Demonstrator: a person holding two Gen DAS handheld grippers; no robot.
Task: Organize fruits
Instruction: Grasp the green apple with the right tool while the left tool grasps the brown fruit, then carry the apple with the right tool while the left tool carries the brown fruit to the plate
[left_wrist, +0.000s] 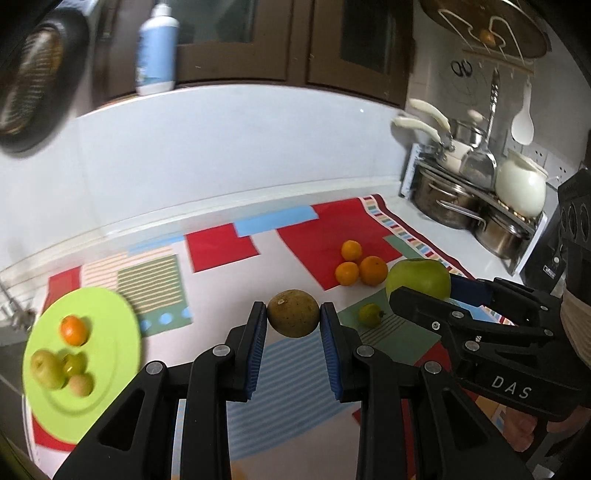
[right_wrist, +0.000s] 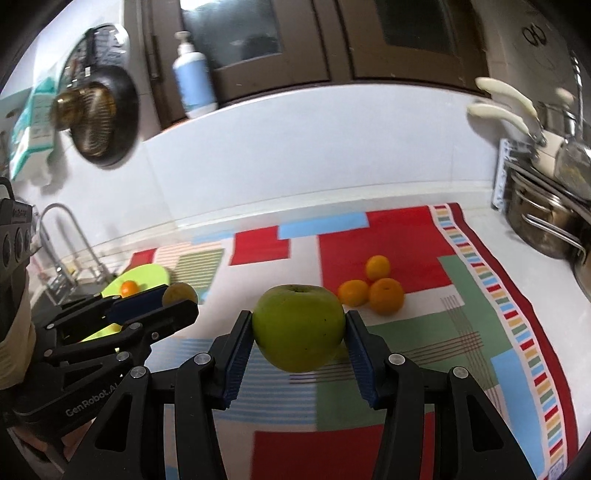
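Note:
My left gripper (left_wrist: 293, 314) is shut on a round brownish fruit (left_wrist: 293, 313) and holds it above the patterned cloth. My right gripper (right_wrist: 299, 330) is shut on a large green apple (right_wrist: 298, 328), also lifted; it shows in the left wrist view (left_wrist: 419, 278) too. Three oranges (left_wrist: 360, 264) lie together on the cloth, and a small green fruit (left_wrist: 369, 315) lies near them. At the left a lime-green plate (left_wrist: 110, 314) holds an orange (left_wrist: 74, 329), two green fruits (left_wrist: 46, 367) and a small tan fruit (left_wrist: 81, 384).
The patterned cloth (right_wrist: 480, 295) covers the counter. Steel pots (left_wrist: 461, 206) and a white jar (left_wrist: 521, 182) stand at the right back. A sink faucet (right_wrist: 70, 236) is at the left. A blue bottle (right_wrist: 194, 79) stands on the ledge and a dark pan (right_wrist: 99, 122) hangs on the wall.

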